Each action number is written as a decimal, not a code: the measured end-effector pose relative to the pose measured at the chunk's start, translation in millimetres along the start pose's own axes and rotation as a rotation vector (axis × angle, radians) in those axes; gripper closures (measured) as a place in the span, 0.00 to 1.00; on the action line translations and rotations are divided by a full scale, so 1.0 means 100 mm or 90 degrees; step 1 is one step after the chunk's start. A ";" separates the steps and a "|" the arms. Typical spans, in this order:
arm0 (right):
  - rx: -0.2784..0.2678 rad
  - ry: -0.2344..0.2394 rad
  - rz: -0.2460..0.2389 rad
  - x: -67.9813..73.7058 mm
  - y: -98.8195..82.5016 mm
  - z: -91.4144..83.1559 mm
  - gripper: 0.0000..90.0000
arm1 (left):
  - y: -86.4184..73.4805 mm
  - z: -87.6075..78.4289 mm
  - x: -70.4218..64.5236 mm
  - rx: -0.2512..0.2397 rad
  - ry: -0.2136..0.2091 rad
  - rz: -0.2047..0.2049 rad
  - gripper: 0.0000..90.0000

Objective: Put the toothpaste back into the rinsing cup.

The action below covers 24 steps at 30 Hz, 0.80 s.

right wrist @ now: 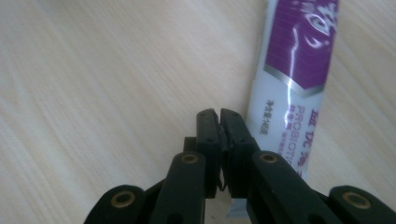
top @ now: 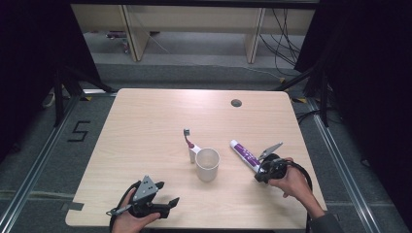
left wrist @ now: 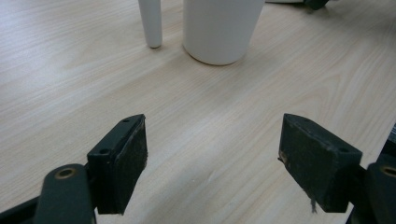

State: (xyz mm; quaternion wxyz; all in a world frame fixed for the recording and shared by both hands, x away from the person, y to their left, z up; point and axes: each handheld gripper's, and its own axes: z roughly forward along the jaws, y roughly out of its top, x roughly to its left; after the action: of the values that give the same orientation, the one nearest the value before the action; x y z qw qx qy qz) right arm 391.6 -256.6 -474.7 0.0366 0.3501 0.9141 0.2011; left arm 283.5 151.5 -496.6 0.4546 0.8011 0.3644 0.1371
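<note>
A purple and white toothpaste tube (top: 244, 154) lies flat on the wooden table, right of a white cup (top: 207, 164). My right gripper (top: 261, 171) sits low over the tube's near end. In the right gripper view its jaws (right wrist: 219, 116) are shut pad to pad, with the tube (right wrist: 299, 56) running alongside and under the right jaw; I see nothing between the pads. A toothbrush (top: 188, 141) with a white and red handle leans by the cup. My left gripper (top: 167, 192) rests near the front edge, open and empty (left wrist: 212, 158), facing the cup (left wrist: 219, 28) and the handle's end (left wrist: 150, 23).
A round cable hole (top: 236, 103) is set in the table's far side. Bare tabletop (top: 145, 126) stretches left of the cup. Dark curtains and floor cables surround the table.
</note>
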 end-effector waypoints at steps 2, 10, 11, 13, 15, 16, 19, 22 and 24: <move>-0.002 -0.006 0.005 -0.08 -0.02 -0.03 0.96 | 0.00 0.00 0.00 0.001 0.001 0.002 0.26; 0.012 -0.035 0.064 -0.32 -0.03 -0.08 0.97 | 0.01 0.00 0.00 0.002 -0.002 0.004 0.26; 0.014 -0.029 0.072 -0.34 -0.03 -0.08 0.98 | 0.00 0.00 -0.01 0.000 -0.002 0.001 0.26; 0.007 -0.045 0.061 -0.41 0.00 -0.07 0.98 | 0.00 0.00 -0.01 -0.003 -0.002 0.002 0.26; 0.013 -0.044 0.093 -0.42 0.02 -0.08 0.99 | 0.01 0.00 -0.01 0.004 0.001 0.005 0.26; 0.004 -0.055 0.071 -0.48 0.03 -0.07 0.99 | 0.00 0.00 -0.02 -0.004 -0.004 -0.001 0.26; 0.012 -0.059 0.088 -0.52 0.07 -0.07 1.00 | 0.01 0.00 -0.02 -0.005 -0.001 0.000 0.26; 0.009 -0.064 0.099 -0.58 0.10 -0.06 1.00 | 0.01 -0.01 -0.02 0.000 -0.005 0.004 0.26; 0.012 -0.075 0.119 -0.60 0.13 -0.04 1.00 | 0.01 0.00 -0.01 -0.002 -0.005 0.005 0.26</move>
State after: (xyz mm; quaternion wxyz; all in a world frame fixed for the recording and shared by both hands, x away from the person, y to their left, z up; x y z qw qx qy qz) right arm 444.2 -288.1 -470.5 0.0678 0.4456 0.8754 0.1745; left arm 282.7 150.5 -495.6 0.4567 0.8023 0.3595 0.1360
